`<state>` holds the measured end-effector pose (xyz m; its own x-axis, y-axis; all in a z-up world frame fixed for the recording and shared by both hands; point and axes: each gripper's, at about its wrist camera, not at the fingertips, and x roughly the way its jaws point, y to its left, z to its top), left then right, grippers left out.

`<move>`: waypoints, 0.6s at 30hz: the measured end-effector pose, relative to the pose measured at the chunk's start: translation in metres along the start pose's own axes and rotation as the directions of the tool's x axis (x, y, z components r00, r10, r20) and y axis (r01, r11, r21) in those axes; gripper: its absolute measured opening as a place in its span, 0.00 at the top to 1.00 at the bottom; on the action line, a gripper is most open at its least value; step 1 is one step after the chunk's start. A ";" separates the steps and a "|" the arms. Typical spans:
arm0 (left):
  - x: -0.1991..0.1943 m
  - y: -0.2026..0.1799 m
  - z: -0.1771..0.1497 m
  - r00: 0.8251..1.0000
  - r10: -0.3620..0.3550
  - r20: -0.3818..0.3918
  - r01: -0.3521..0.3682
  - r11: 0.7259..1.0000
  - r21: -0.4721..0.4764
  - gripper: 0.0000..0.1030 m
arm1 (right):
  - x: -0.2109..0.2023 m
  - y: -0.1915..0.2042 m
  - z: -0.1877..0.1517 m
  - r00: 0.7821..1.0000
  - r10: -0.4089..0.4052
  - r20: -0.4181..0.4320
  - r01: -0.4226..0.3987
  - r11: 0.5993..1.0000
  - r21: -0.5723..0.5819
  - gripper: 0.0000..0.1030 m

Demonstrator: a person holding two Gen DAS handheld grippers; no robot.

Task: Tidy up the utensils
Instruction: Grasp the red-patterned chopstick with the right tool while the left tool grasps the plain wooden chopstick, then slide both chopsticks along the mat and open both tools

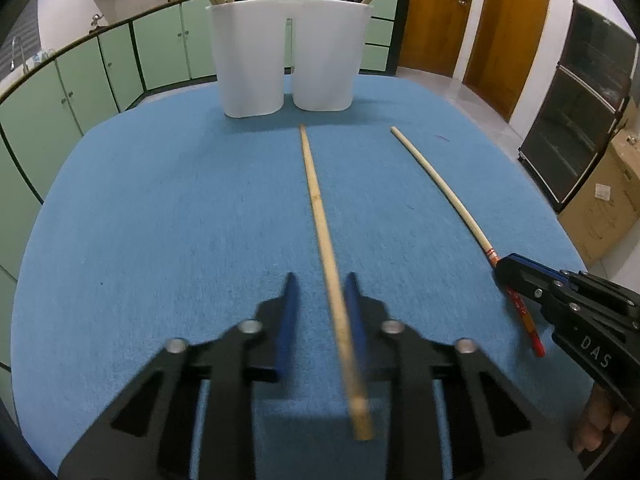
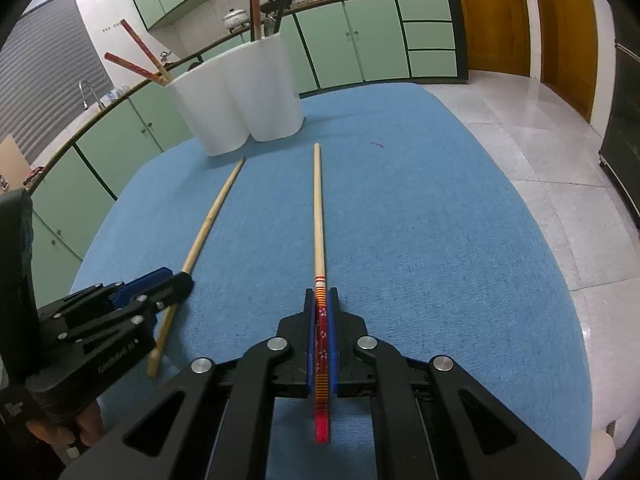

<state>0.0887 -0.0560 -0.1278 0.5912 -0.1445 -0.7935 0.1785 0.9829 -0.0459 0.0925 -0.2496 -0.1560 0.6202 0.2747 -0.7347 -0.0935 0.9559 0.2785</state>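
A plain bamboo chopstick (image 1: 318,204) lies on the blue cloth, pointing at the white utensil holder (image 1: 288,56). My left gripper (image 1: 320,284) is open around its near end, with the stick next to the right finger. A chopstick with a red patterned end (image 2: 318,216) lies to its right. My right gripper (image 2: 321,300) is shut on its red end. The right gripper also shows in the left wrist view (image 1: 506,266), and the left gripper in the right wrist view (image 2: 180,280). The holder (image 2: 240,100) has several chopsticks standing in it.
The blue cloth (image 1: 160,200) covers the table (image 2: 440,220). Green cabinets (image 1: 100,80) and a counter run behind. Wooden doors (image 1: 500,20), a dark cabinet (image 1: 580,100) and a cardboard box (image 1: 608,200) stand to the right. White tiled floor (image 2: 540,120) lies beyond the table edge.
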 end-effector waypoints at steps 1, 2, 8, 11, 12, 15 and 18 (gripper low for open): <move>0.000 0.001 0.000 1.000 -0.003 -0.002 0.003 1.000 -0.002 0.92 | 0.000 0.000 0.000 1.000 0.001 -0.001 -0.001 1.000 -0.001 0.95; -0.001 0.003 0.000 1.000 -0.001 -0.005 0.001 1.000 -0.005 0.93 | 0.000 0.001 0.000 1.000 0.000 -0.001 -0.001 1.000 -0.003 0.95; -0.008 0.022 -0.005 1.000 0.026 -0.013 -0.027 0.999 -0.046 0.94 | 0.001 0.003 0.001 1.000 0.005 -0.004 -0.005 1.000 -0.018 0.95; -0.011 0.038 -0.007 0.998 0.056 -0.011 -0.057 0.995 -0.080 0.94 | 0.003 0.003 0.003 1.000 0.006 -0.004 -0.006 1.000 -0.016 0.95; -0.012 0.044 -0.007 0.997 0.072 -0.010 -0.073 0.993 -0.096 0.94 | 0.004 0.003 0.005 1.000 0.006 -0.005 -0.006 1.000 -0.018 0.95; -0.010 0.055 -0.003 0.997 0.080 -0.012 -0.080 0.989 -0.121 0.94 | 0.008 0.005 0.009 1.000 -0.002 -0.007 0.001 1.000 -0.024 0.95; -0.006 0.059 0.002 0.996 0.087 -0.011 -0.088 0.987 -0.131 0.94 | 0.012 0.006 0.015 1.000 -0.009 -0.006 0.009 1.000 -0.028 0.95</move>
<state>0.0973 0.0023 -0.1240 0.5956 -0.0571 -0.8013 0.0210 0.9982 -0.0555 0.1112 -0.2419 -0.1541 0.6163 0.2665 -0.7411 -0.1094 0.9608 0.2546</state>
